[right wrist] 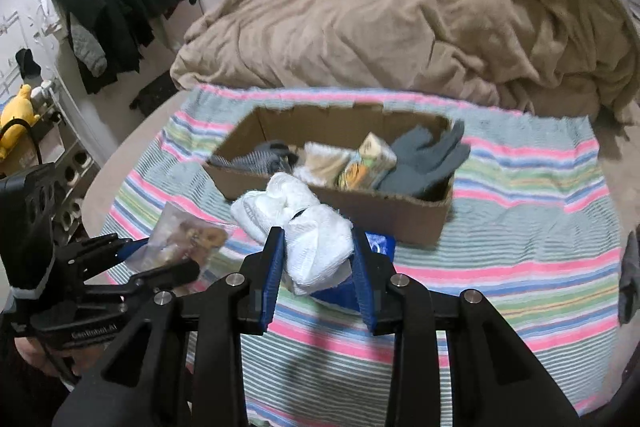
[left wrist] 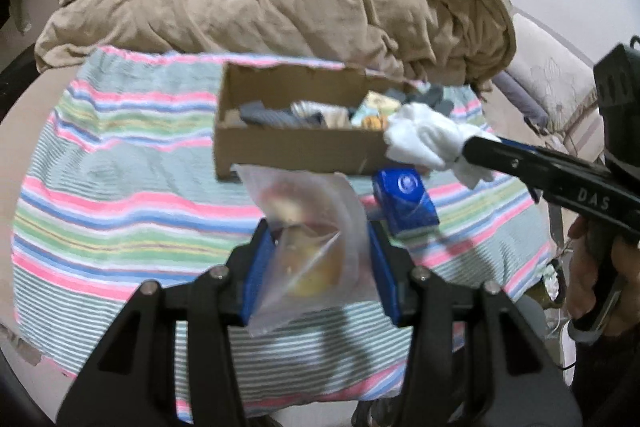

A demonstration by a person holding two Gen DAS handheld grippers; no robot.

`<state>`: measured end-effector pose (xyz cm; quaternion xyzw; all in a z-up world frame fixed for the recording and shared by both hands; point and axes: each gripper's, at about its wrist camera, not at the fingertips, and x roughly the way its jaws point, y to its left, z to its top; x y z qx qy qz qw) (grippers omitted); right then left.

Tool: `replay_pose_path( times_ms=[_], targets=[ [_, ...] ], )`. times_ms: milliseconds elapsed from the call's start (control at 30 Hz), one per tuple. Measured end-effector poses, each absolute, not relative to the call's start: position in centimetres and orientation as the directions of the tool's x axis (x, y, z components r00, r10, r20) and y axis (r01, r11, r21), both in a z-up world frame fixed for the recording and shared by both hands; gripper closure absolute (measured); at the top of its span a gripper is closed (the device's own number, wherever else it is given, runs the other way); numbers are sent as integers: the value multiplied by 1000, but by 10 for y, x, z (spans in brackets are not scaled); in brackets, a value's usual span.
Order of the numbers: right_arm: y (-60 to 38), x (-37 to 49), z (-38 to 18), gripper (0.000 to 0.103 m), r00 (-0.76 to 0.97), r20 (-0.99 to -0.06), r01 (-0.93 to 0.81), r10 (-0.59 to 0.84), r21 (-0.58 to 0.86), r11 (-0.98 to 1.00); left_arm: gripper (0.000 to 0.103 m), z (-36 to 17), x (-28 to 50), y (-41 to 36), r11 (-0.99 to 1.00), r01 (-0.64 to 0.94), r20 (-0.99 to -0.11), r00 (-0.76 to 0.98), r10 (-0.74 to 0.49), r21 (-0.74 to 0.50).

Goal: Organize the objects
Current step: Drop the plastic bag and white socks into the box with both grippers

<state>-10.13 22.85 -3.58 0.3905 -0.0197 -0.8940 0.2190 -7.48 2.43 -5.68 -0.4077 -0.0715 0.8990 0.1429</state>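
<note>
Your left gripper [left wrist: 316,263] pinches a clear plastic bag of round yellowish snacks [left wrist: 308,247], its blue pads pressed into the bag's sides, and holds it above the striped pink, green and blue cloth [left wrist: 120,195] spread over the bed. Your right gripper [right wrist: 318,267] clamps a crumpled white cloth bundle [right wrist: 308,239] between its blue fingers [right wrist: 272,275]; from the left wrist view that bundle hangs at the right front corner of the open brown cardboard box [left wrist: 288,151], overlapping its rim.

The box sits on the striped cloth. It holds a striped grey fabric piece [right wrist: 256,159] at its left end, a cream folded cloth [right wrist: 324,163], a small printed green and yellow carton [right wrist: 368,163] and a pair of grey gloves [right wrist: 428,159] at the right end, their fingers draped over the box's edge.

A small blue box [left wrist: 404,203] lies on the striped cloth just in front of the cardboard box. A rumpled tan blanket [left wrist: 280,3] is heaped behind it all.
</note>
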Motion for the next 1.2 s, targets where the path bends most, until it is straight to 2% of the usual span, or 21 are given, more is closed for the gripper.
replay_pose_path(
  times_ms=[433, 900, 1100, 1200],
  targets=[
    [220, -135, -15, 68, -643, -653, 376, -400, 186, -908, 55, -21, -124, 1, -956, -184, -646, -706, 289, -227],
    [189, -217, -63, 68, -587, -708, 379, -392, 188, -906, 52, -74, -222, 2, -949, -187, -707, -633, 314, -255],
    [186, -235, -84, 66, -569, -729, 354, -379, 199, -914, 51, -80, -238, 9, -956, -186, -722, -626, 295, -229],
    [184, -236, -85, 63, -572, -730, 347, -374, 197, -917, 41, -77, -236, 12, -958, -184, -721, -631, 286, -218]
  ],
)
